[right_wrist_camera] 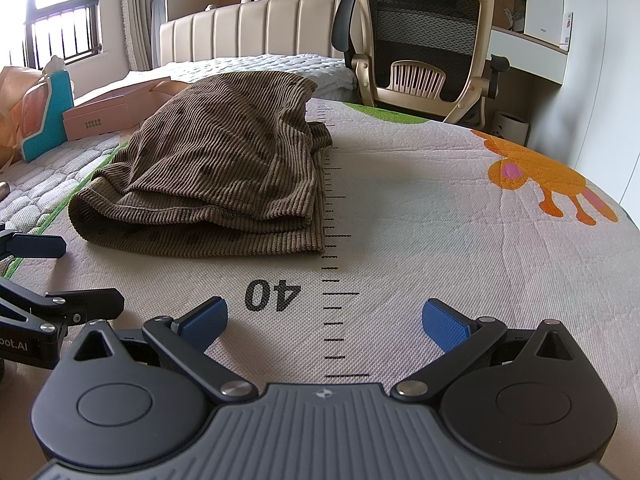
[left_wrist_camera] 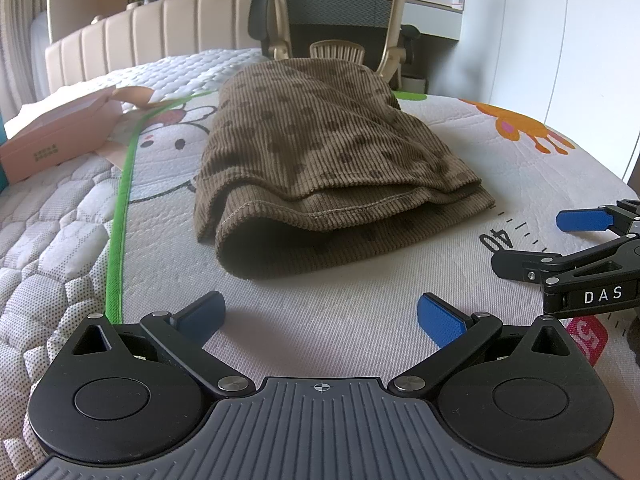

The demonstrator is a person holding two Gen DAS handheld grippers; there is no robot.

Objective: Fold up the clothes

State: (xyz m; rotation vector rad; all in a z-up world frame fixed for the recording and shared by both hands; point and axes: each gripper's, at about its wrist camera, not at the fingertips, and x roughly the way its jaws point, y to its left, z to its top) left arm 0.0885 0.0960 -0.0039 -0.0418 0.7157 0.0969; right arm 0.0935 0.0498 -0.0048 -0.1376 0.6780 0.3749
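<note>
Mat beneath both splayed, empty tools

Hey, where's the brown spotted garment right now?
The brown garment lies folded on the printed mat, ahead of both open grippers; in the right wrist view it sits left of centre, its edge along the ruler marks, before the office chair.

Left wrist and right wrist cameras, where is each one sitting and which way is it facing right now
Left wrist: low over the printed mat, behind the open left gripper, facing the folded brown garment; the right gripper shows at its right edge.
Right wrist: low over the mat, behind the open right gripper, facing the printed ruler; the left gripper shows at its left edge.
Shared: garment, office chair, headboard.
</note>
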